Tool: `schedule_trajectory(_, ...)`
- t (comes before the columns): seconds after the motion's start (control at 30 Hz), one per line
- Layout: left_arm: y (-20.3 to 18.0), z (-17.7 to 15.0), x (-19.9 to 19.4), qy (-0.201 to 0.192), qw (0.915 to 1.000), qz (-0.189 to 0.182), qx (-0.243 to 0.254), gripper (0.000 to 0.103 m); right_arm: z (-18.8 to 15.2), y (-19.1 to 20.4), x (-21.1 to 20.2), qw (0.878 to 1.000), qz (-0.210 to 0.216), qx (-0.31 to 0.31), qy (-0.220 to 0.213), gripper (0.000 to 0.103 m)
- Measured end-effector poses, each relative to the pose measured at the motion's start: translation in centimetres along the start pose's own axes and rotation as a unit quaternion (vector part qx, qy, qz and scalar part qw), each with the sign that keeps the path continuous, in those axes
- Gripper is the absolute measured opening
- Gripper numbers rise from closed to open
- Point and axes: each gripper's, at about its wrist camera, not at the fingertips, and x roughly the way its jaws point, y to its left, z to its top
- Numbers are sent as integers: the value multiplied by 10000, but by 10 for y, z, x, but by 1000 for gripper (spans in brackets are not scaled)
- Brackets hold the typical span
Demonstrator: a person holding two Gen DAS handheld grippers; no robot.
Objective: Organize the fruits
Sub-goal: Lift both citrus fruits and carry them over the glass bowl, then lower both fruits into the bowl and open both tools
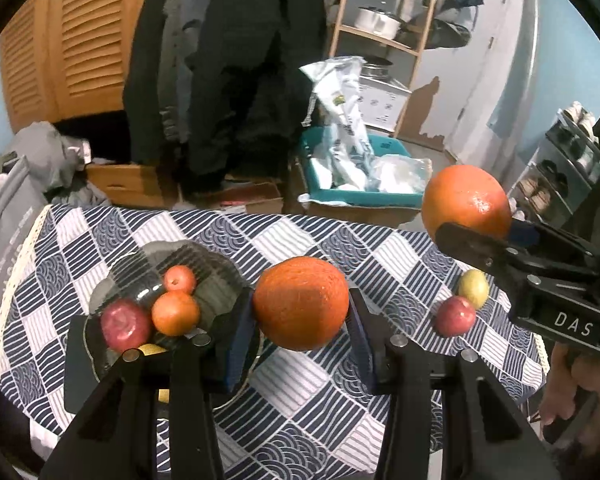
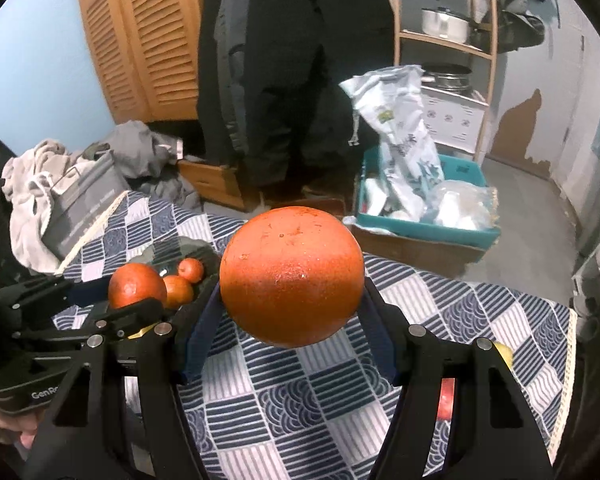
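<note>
Left gripper point(image 1: 300, 320): jaws clamped on 1 large orange point(image 1: 301, 303), blue pads point(image 1: 240, 332) pressing both flanks, fruit held clear above the checked tablecloth point(image 1: 340, 412) and just to the right of the dark glass plate point(image 1: 204, 276). Right gripper point(image 2: 292, 312): jaws likewise closed on a 2nd large orange point(image 2: 291, 276), carried in the air over the right half of the table, higher and further from the plate than the first. Plate contents: 1 red apple point(image 1: 125, 324), 1 medium orange point(image 1: 176, 313), 1 small orange point(image 1: 179, 279), and a sliver of something yellow at the near rim, too hidden behind the gripper to name. Still loose on the cloth, well apart from the plate toward the right edge: 1 red apple point(image 1: 456, 315) touching 1 yellow-green fruit point(image 1: 474, 289). Step in hand, as judged: both oranges in transit to the plate, neither yet set down. Next move calls for lowering the left orange into a free patch of the plate without knocking the 3 fruits already seated, releasing only once it rests; the right orange would follow, and round fruit on a shallow plate may roll.
</note>
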Motion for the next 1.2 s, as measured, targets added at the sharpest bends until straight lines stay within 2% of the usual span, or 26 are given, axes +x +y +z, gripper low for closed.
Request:
schedule_trajectory(0.33, 38, -5, 12, 89, 9991, 314, -269, 46, 10, 27, 32, 9996, 198, -141, 166, 67)
schedule_trajectory(0.57, 70, -15, 32, 326, 9964, 600, -494, 46, 12, 43, 62, 9982, 433, -141, 399, 67)
schedule_trajectory(0.73, 89, -26, 50, 549, 9935, 740, -665, 46, 11, 57, 91, 9958, 615, -177, 656, 67)
schedule_trajectory(0.9, 103, -36, 61, 715, 9912, 713, -856, 46, 1, 70, 121, 9922, 748, -235, 966, 67)
schedule_trajectory(1.2, 118, -52, 78, 967, 9870, 837, -978, 46, -19, 82, 165, 9857, 770, -319, 1468, 67)
